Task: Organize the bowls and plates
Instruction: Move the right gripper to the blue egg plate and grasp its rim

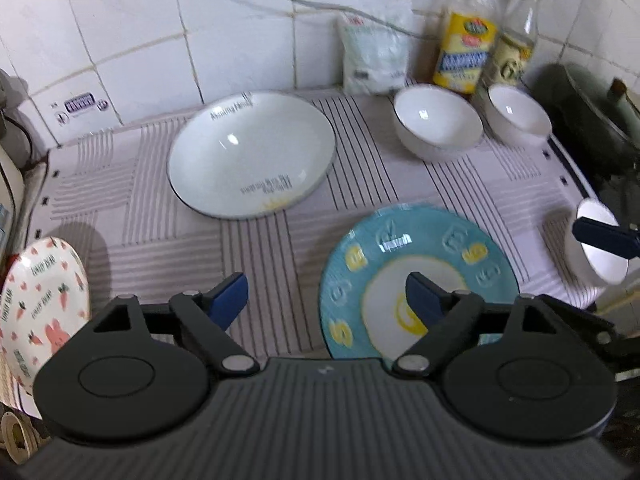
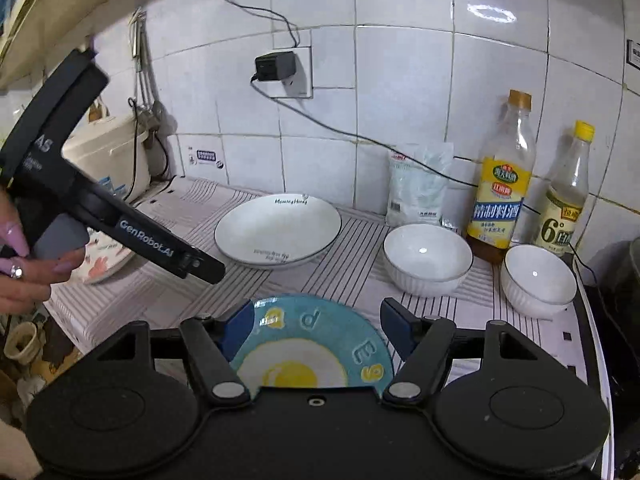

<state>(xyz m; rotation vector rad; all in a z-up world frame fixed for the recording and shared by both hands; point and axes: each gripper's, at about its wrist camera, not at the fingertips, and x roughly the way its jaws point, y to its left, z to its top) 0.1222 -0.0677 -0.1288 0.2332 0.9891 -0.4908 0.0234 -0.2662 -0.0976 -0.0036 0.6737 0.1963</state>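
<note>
A blue plate with a fried-egg design (image 1: 416, 280) lies near the front of the striped mat (image 1: 160, 240). My left gripper (image 1: 326, 302) hovers open over the plate's left side with nothing between its fingers. My right gripper (image 2: 316, 328) also stands open. The blue plate (image 2: 308, 344) shows below and between its fingers, which do not press on it. Further back sit a large white plate (image 1: 252, 156) and two white bowls (image 1: 438, 120) (image 1: 518, 114). A pink carrot-print plate (image 1: 40, 304) lies at the left edge.
Two bottles (image 2: 504, 184) (image 2: 564, 204) and a white bag (image 2: 418, 184) stand against the tiled wall. A dark pan (image 1: 592, 112) is at the right, with a white cup-like vessel (image 1: 600, 256) nearby. A white cooker (image 2: 112, 156) is at the left. A hand (image 2: 24, 276) holds the left gripper's body (image 2: 132, 232).
</note>
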